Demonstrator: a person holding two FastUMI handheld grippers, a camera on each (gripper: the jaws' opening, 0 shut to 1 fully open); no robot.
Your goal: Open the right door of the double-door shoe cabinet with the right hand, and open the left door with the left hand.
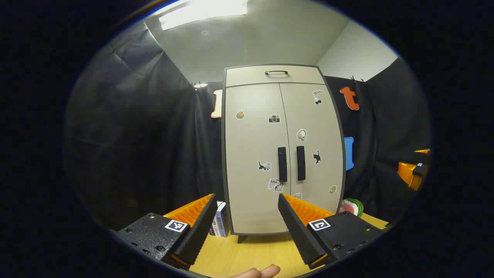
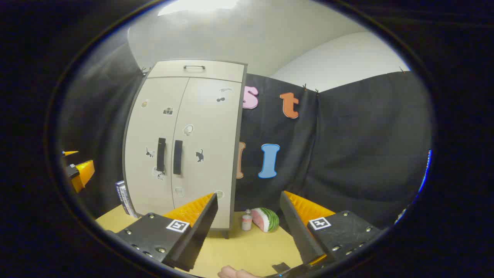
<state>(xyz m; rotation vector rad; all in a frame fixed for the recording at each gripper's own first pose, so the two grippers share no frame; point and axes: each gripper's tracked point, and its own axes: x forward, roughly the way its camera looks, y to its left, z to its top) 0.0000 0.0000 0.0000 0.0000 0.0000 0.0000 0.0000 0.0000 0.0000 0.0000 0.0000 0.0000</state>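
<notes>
While both doors of the shoe cabinet (image 1: pixel 283 150) are shut, the step in hand is the approach to the handles, and neither tool touches anything.

Left side: the left tool (image 1: pixel 247 224) is released, its fingers spread wide and holding nothing. The cabinet stands on the counter (image 1: pixel 251 255) ahead of it and apart. The left door handle (image 1: pixel 282 164) lies ahead and slightly toward this tool's right finger, above the fingertips in the left gripper view. A small box (image 1: pixel 220 220) stands just beside the cabinet's left foot; keep the fingers above it.

Centre: the two vertical handles sit close together at the door seam, so each tool should straddle its own bar only. The jaws probably need turning so they close across the bar.

Right side: the right tool (image 2: pixel 249 226) is also released and empty. The right door handle (image 2: pixel 178 157) lies ahead and well toward this tool's left finger, so it should swing left before advancing. A small jar (image 2: pixel 246 221) and a watermelon slice (image 2: pixel 266 219) rest on the counter between its fingertips, beside the cabinet's right side; pass above them.

Judgement: take the right door first, then pull outward along the hinge arc.
</notes>
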